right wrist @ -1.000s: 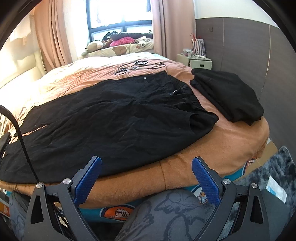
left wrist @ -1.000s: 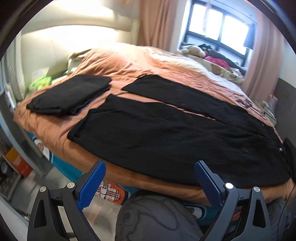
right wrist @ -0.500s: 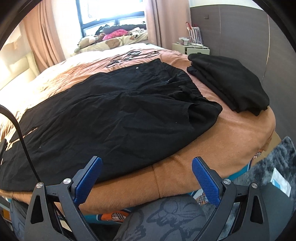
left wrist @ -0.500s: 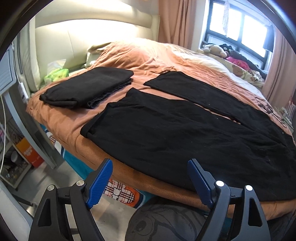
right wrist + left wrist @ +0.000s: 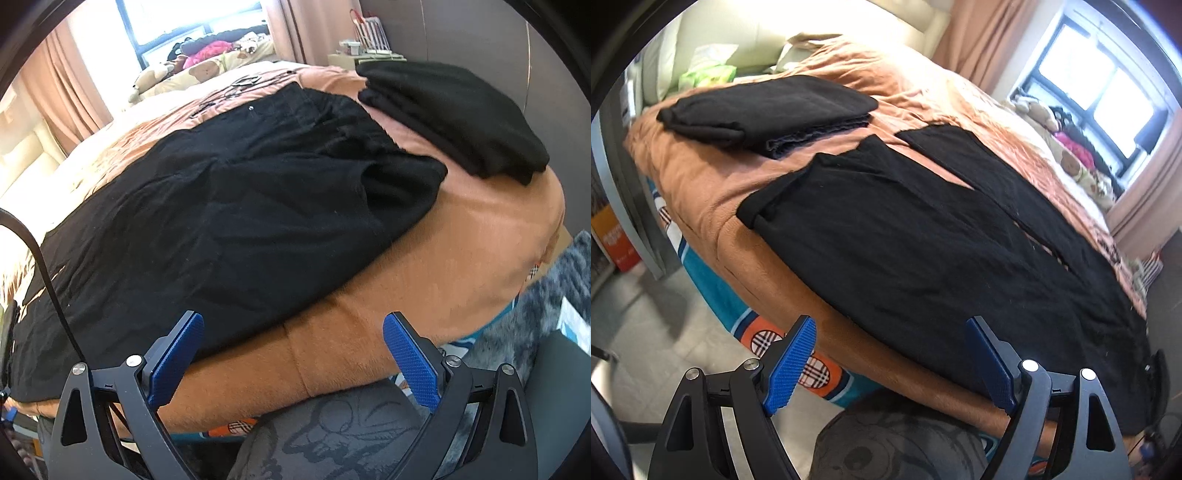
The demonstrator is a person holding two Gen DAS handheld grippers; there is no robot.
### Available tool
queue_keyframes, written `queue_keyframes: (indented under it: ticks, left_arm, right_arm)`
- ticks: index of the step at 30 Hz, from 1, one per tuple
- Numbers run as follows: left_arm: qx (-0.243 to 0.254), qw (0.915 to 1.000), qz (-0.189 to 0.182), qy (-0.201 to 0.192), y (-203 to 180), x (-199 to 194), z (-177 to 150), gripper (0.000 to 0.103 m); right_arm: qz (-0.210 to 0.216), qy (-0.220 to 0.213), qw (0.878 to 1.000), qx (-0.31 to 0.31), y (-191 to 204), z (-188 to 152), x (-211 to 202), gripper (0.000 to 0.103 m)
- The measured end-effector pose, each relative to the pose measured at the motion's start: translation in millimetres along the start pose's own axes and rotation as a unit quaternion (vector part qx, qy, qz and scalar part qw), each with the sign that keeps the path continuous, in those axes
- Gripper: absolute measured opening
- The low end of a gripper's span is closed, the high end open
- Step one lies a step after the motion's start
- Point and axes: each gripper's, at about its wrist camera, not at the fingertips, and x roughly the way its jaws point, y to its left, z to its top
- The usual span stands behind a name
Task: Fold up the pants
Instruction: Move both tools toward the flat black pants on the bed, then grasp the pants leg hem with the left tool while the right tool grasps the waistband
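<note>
Left gripper, right gripper agape; one pants, two folded stacks.

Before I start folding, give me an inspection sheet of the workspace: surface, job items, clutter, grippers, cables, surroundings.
Surface: bed with orange blanket, lightly rumpled.
Job's things: black pants spread flat, legs apart, waistband bunched.
Clutter: folded black stack beside the leg ends; second folded stack beside the waistband; green packet near the headboard.
Grippers: left gripper and right gripper with jaws open, nothing between them, short of the pants.
Cables: black cable hanging over the pants.
Surroundings: window, curtains, stuffed toys.
</note>
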Motion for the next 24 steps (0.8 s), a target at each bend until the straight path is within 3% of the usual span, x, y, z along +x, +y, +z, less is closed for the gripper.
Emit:
queue_keyframes:
  ticks: [6,15,17,18,20,24]
  left_arm:
    - [-0.032,0.9992,-0.016,-0.016,19,6,15,0.072]
    - [-0.075,0.9971,-0.002,-0.014,40,23,35,0.061]
    - [-0.081,0.9963,0.021,-0.018,42,27,41,0.043]
    - [-0.084,0.9959,0.028,-0.019,44,28,44,0.039]
    - [-0.091,0.995,0.031,-0.025,47,27,47,0.018]
    - [-0.099,0.994,0.037,-0.028,49,26,53,0.008]
  right_arm:
    - [0.023,0.012,1.0,0.015,-5,0,7,0.098]
    - [0.042,0.003,0.998,0.05,-18,9,26,0.098]
    - [0.047,0.0,0.997,0.061,-23,13,30,0.093]
    - [0.047,-0.003,0.997,0.066,-25,15,31,0.09]
    - [0.052,-0.009,0.996,0.078,-30,19,34,0.083]
    - [0.053,-0.012,0.992,0.111,-44,25,43,0.079]
